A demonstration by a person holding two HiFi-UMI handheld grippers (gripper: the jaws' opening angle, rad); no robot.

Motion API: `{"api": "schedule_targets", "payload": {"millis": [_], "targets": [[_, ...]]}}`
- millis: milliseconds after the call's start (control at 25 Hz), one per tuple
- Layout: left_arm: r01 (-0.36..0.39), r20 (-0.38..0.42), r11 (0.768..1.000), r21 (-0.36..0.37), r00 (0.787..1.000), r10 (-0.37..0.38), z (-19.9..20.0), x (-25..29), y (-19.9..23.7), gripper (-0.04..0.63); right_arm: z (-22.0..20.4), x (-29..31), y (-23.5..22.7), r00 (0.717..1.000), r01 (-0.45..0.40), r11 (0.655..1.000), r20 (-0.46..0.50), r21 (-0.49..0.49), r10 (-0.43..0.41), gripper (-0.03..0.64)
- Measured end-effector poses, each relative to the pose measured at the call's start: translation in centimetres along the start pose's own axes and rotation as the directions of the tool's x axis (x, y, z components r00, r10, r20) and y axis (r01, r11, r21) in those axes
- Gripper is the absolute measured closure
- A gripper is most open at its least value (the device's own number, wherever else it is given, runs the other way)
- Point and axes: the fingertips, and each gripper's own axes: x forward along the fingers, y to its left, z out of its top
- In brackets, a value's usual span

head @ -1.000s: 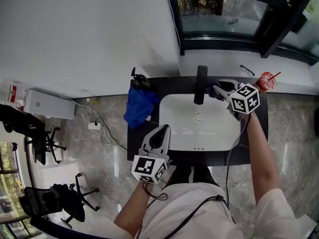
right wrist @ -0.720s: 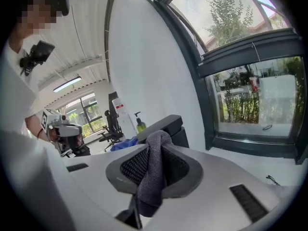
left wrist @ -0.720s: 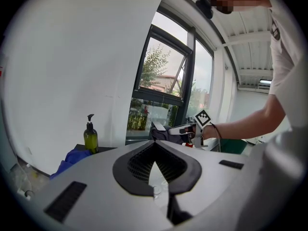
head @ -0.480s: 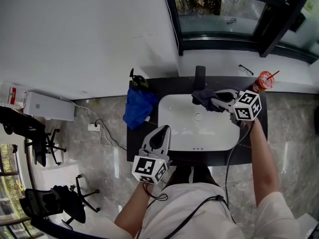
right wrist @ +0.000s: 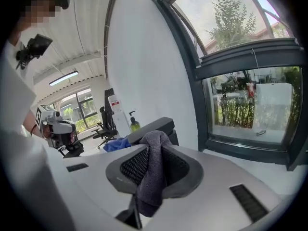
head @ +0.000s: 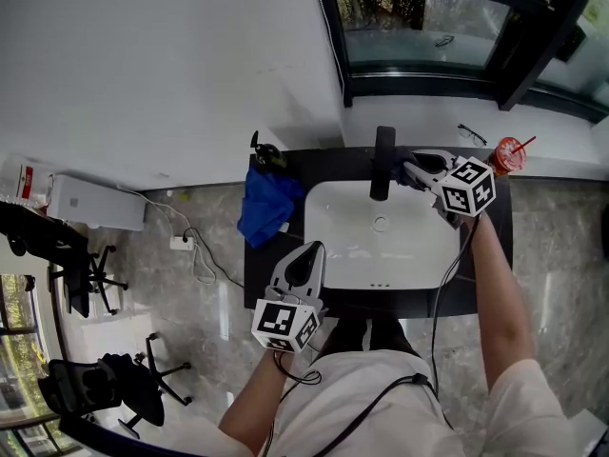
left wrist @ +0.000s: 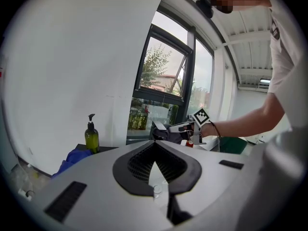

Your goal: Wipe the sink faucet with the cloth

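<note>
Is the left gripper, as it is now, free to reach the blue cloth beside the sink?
Probably yes: the left gripper is shut and empty, and nothing stands between it and the blue cloth.

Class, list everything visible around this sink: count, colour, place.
Sink: one, white, in the counter.
Counter: one, dark, under the window.
Faucet: one, black, behind the sink.
Grey cloth: one, in the right tool, by the faucet.
Blue cloth: one, counter left of sink.
Soap bottle: one, green, behind the blue cloth.
Cup: one, red, back right of sink.
Left tool: one, shut, empty, before the sink.
Right tool: one, shut on the grey cloth.
</note>
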Motion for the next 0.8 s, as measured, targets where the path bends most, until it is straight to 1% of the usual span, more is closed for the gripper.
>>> {"api": "schedule_targets", "payload": {"millis": [80,160,240,320,400,480,600,800], "targets": [[0.002,0.001,1.0,0.0,1.0,-0.002,0.0,0.1,-0.1,0.603,-0.2,-0.3,1.1,0.999,-0.05,0.999,0.009,0.015,0.05,0.552],[0.006,0.003,1.0,0.0,1.0,-0.006,0.1,0.3,-0.2,0.603,-0.8,-0.9,2.7,0.992,-0.124,0.992,0.002,0.035,0.124,0.552],[0.011,0.002,1.0,0.0,1.0,-0.011,0.1,0.4,-0.3,0.603,-2.0,-1.6,4.3,0.982,-0.186,0.982,-0.038,0.04,0.187,0.552],[0.015,0.001,1.0,0.0,1.0,-0.015,0.1,0.6,-0.3,0.603,-3.4,-2.2,5.0,0.974,-0.207,0.977,-0.083,0.039,0.21,0.552],[0.019,0.002,1.0,0.001,1.0,-0.019,0.1,0.7,-0.4,0.603,-4.4,-2.5,4.6,0.977,-0.186,0.982,-0.102,0.042,0.189,0.552],[0.022,0.002,1.0,0.002,1.0,-0.022,0.1,0.8,-0.5,0.603,-4.5,-2.7,3.2,0.986,-0.132,0.99,-0.094,0.044,0.135,0.552],[0.023,0.001,1.0,0.001,1.0,-0.023,0.2,0.9,-0.6,0.603,-3.2,-2.3,1.0,0.997,-0.052,0.998,-0.06,0.045,0.055,0.552],[0.02,0.002,1.0,0.0,1.0,-0.02,0.2,0.9,-0.6,0.603,-1.5,-0.6,-1.1,0.998,0.028,1.0,-0.054,0.013,-0.027,0.552]]}}
